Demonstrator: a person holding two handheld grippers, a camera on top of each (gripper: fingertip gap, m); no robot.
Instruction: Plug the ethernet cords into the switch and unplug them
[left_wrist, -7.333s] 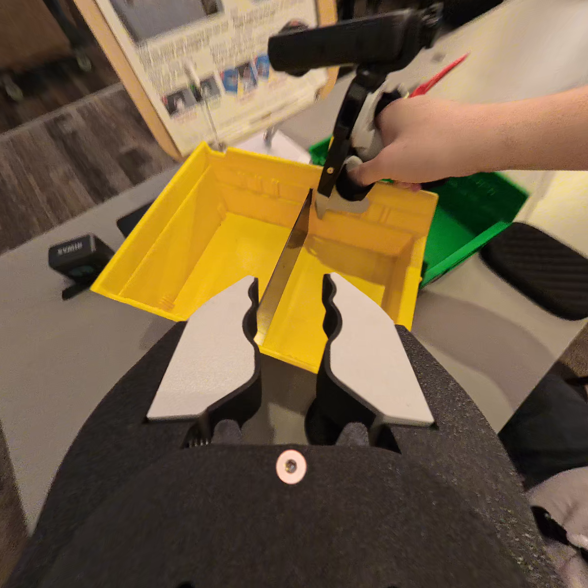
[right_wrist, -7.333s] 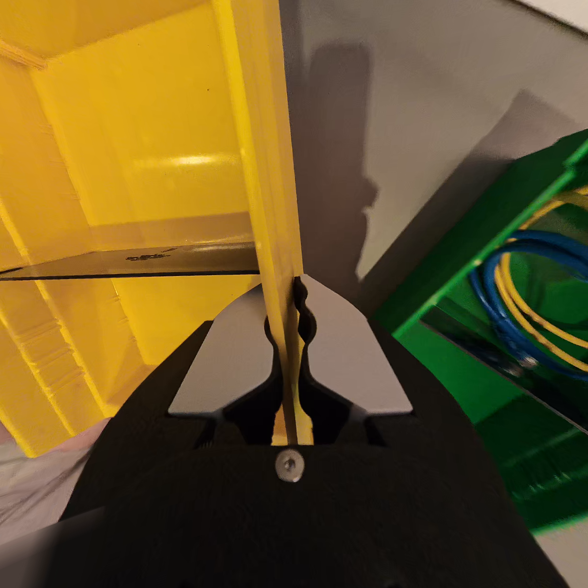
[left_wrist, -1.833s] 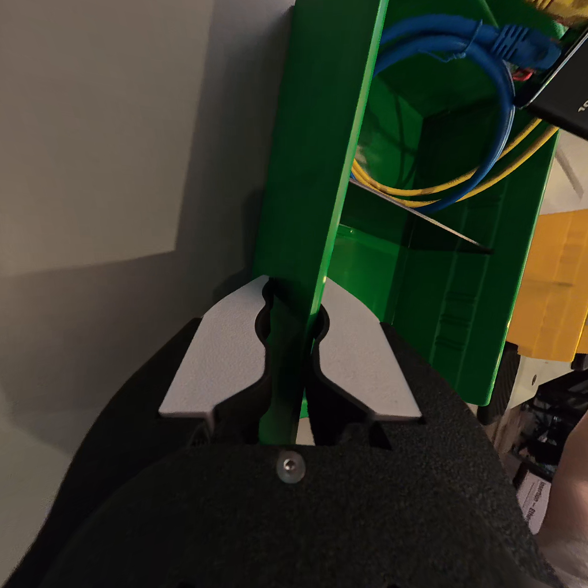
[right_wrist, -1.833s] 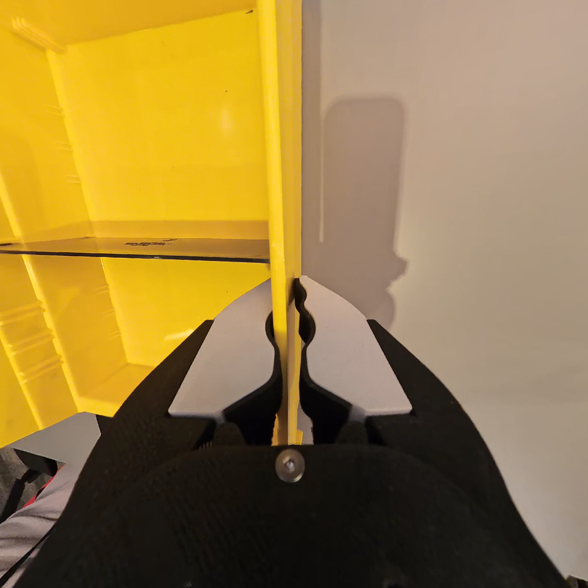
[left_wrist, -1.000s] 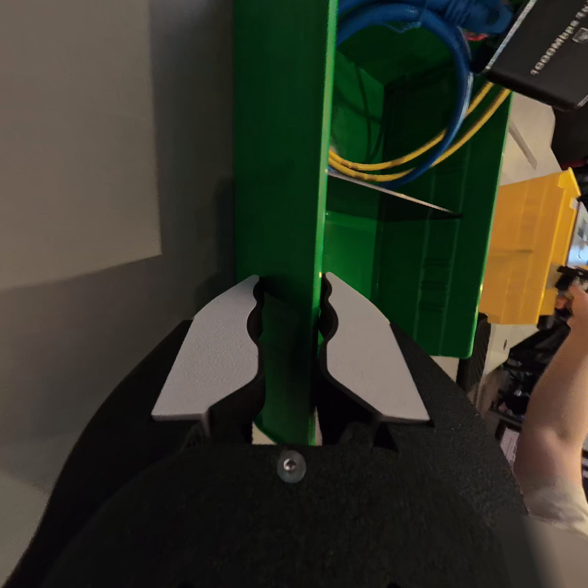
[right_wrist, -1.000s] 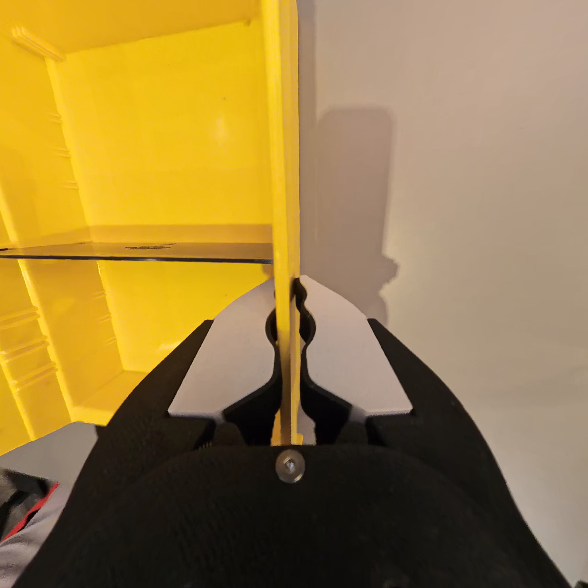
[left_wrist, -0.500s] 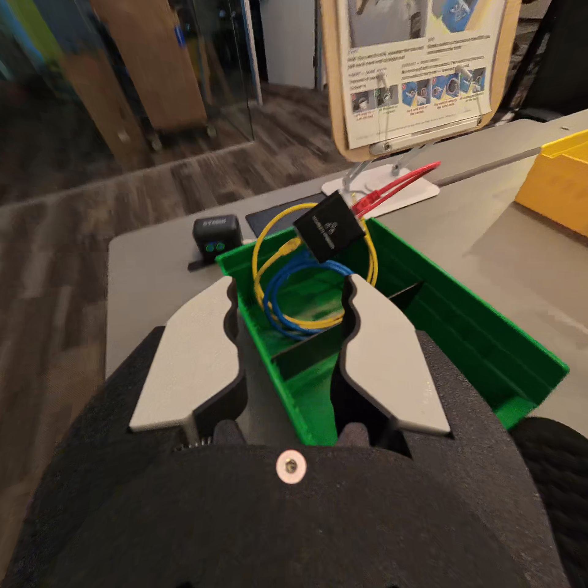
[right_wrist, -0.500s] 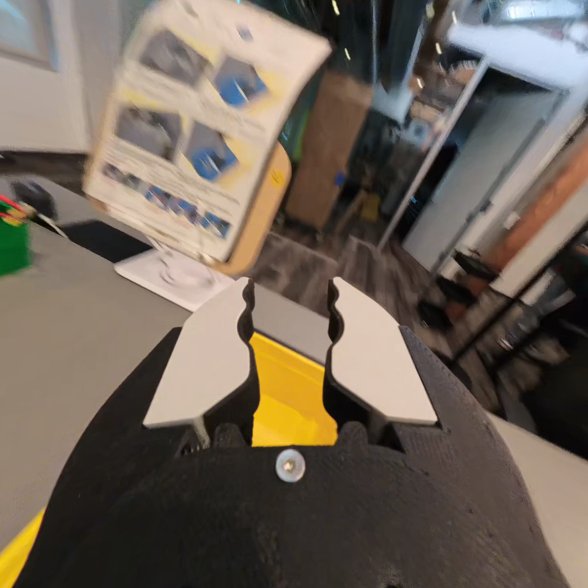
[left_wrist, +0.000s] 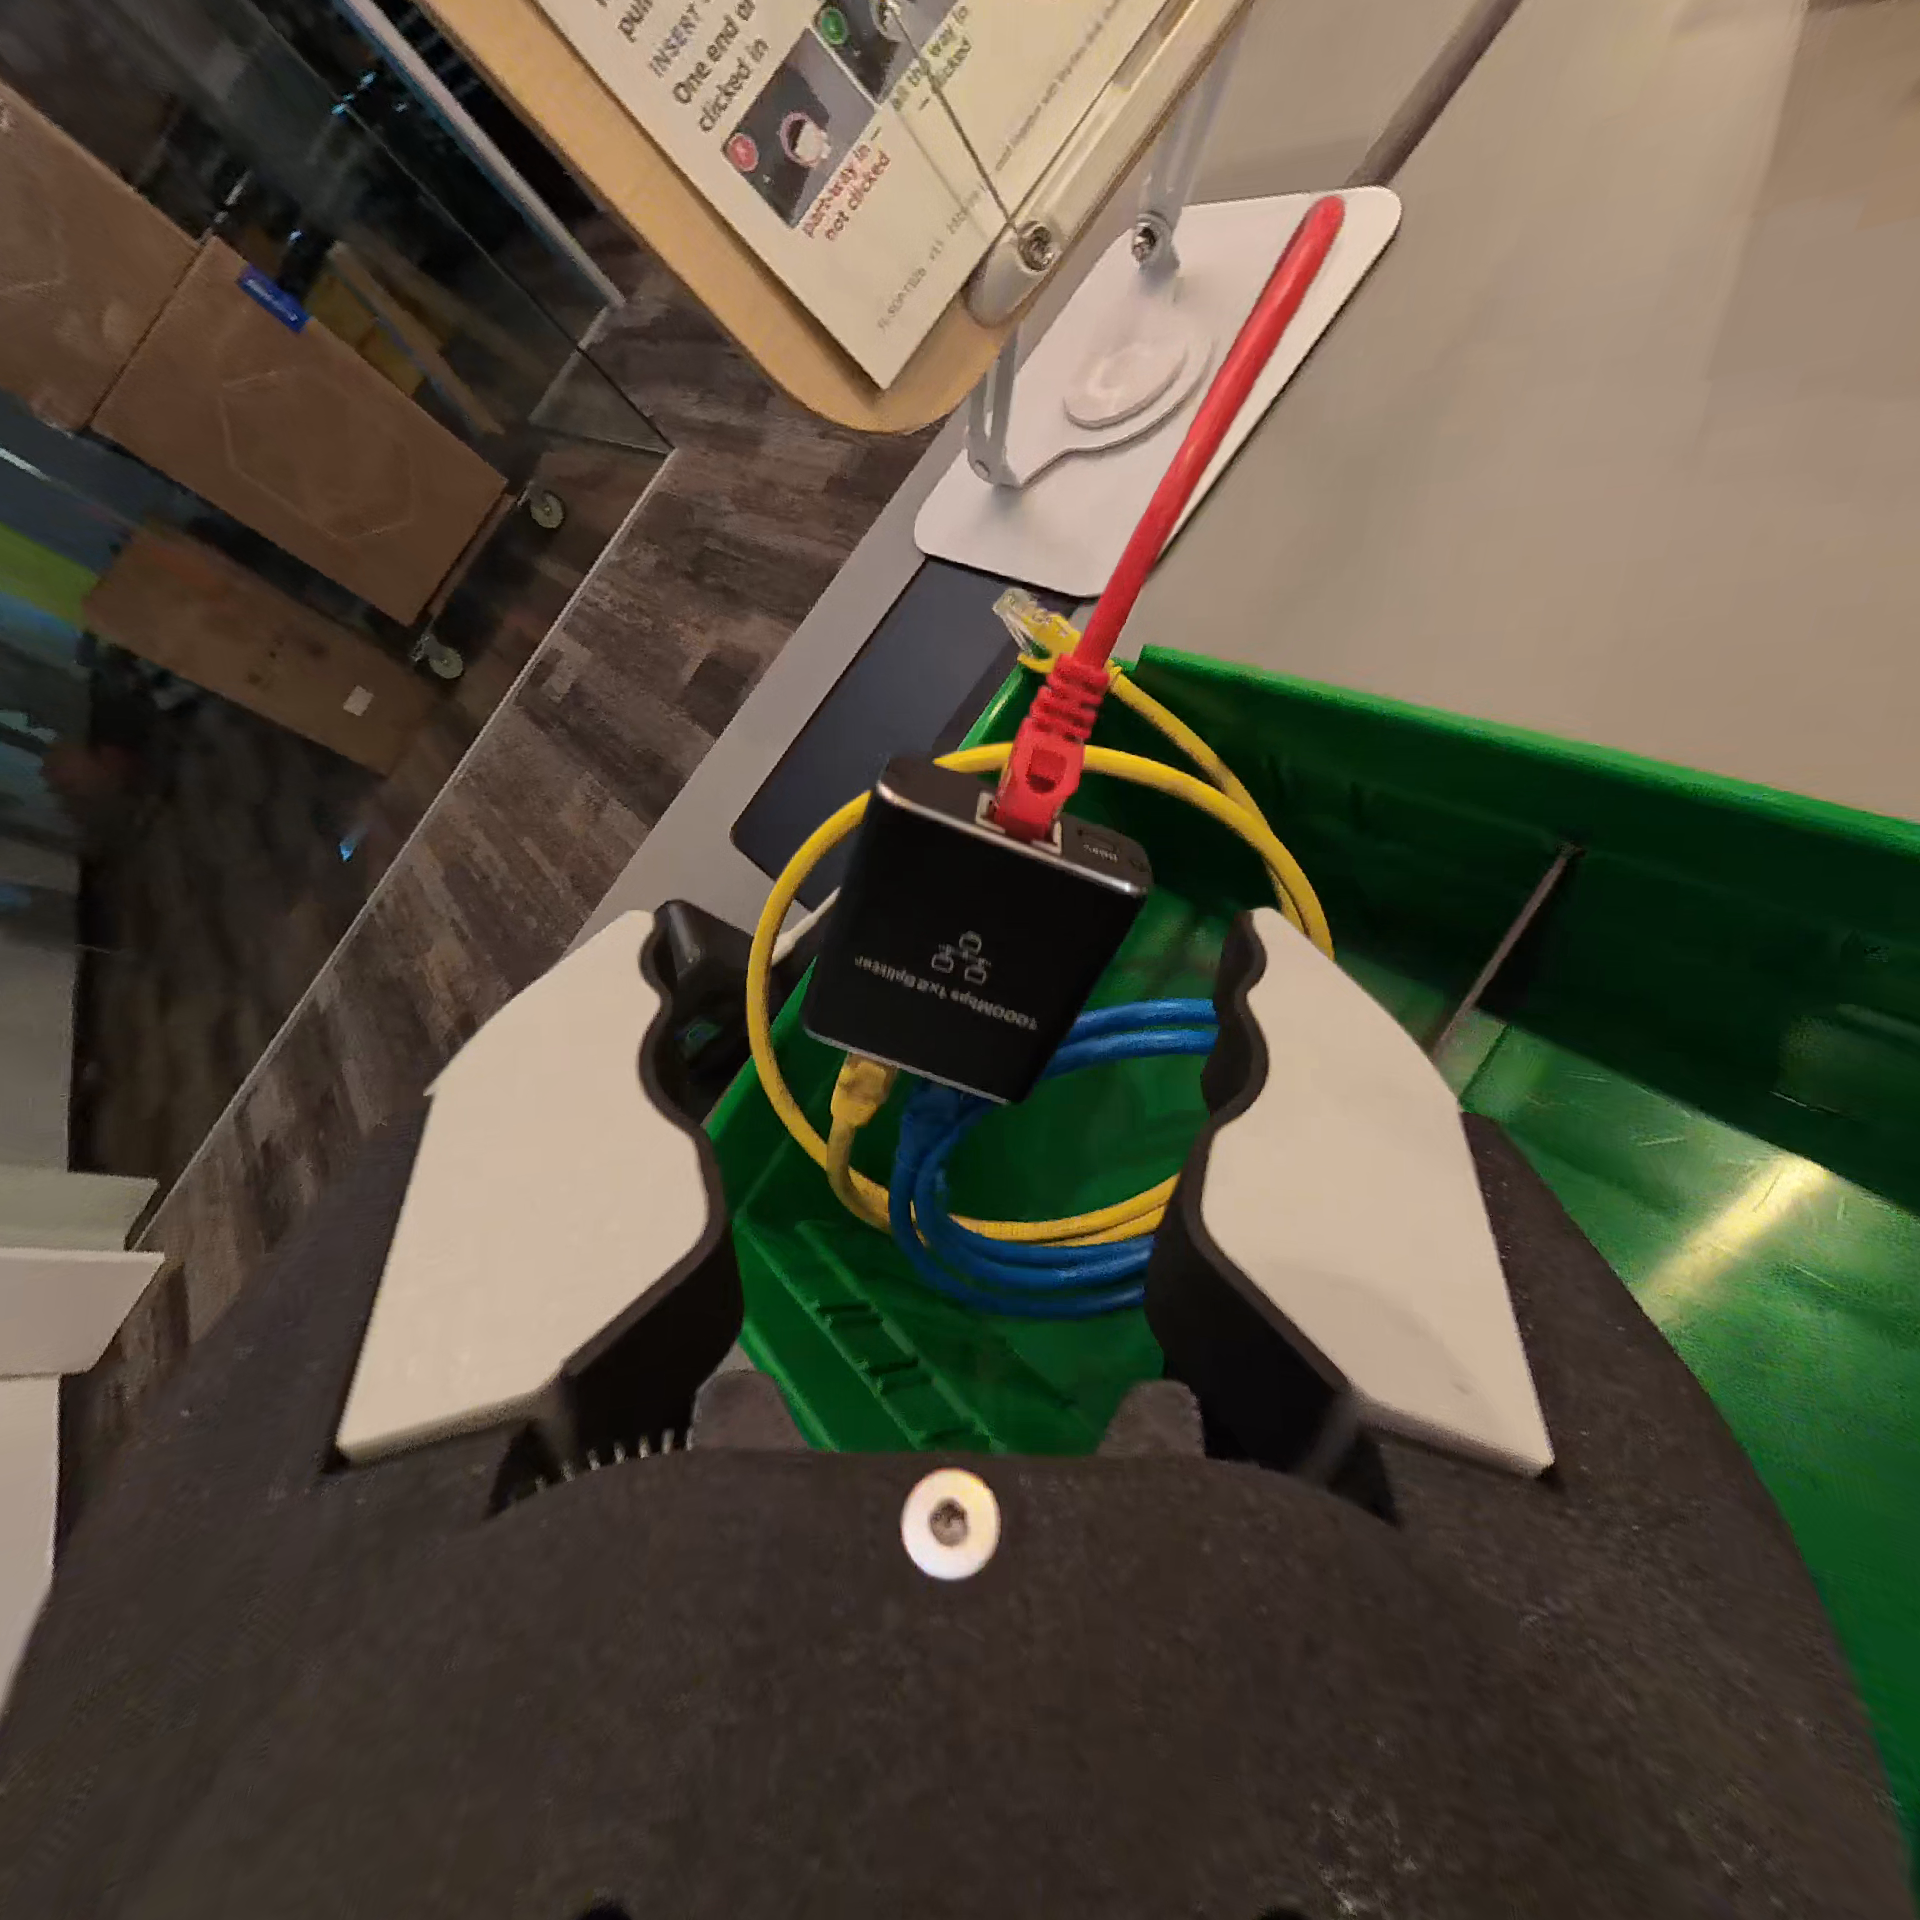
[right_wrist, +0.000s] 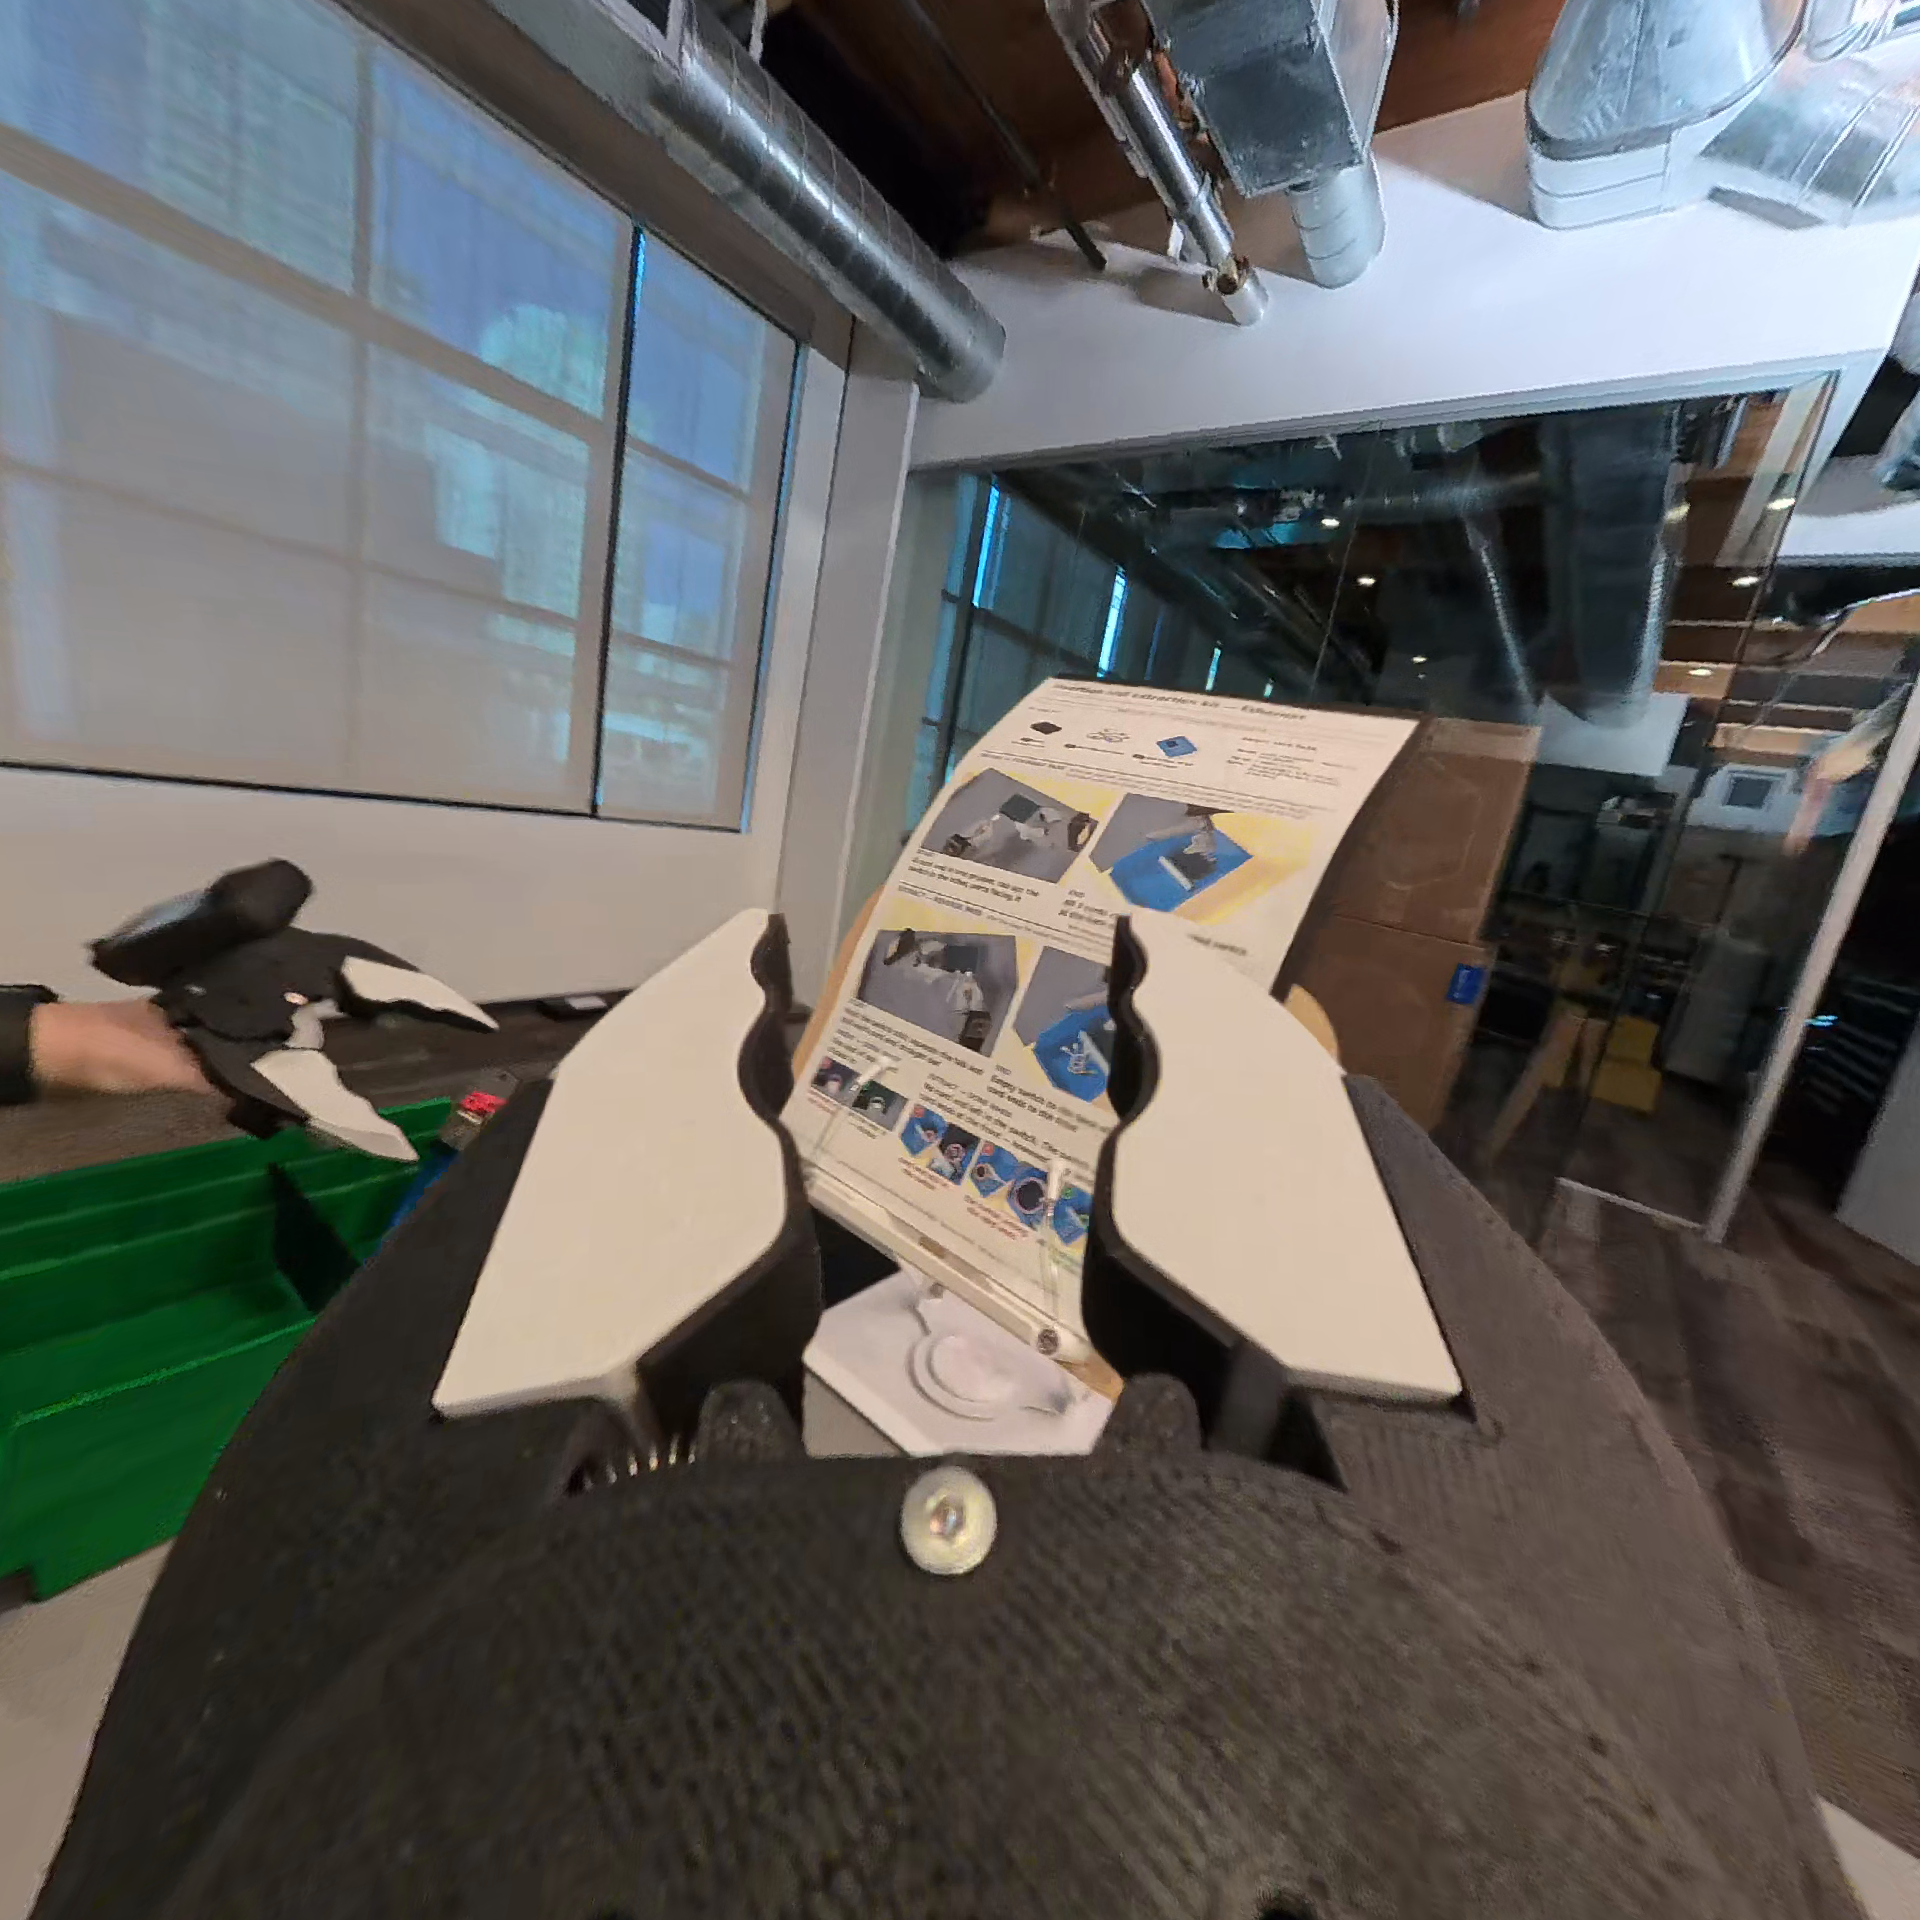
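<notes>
The black switch sits propped at the near-left end of the green bin, its long axis running from near to far and leaning a touch to the right, with the red cord plugged into its far end and stretching away over the grey table. The yellow cord and blue cord meet its near end and coil beneath it in the bin. The left gripper hangs above with jaws spread wide, gripping nothing, and the right gripper is also spread and bare, aimed at the instruction sheet.
</notes>
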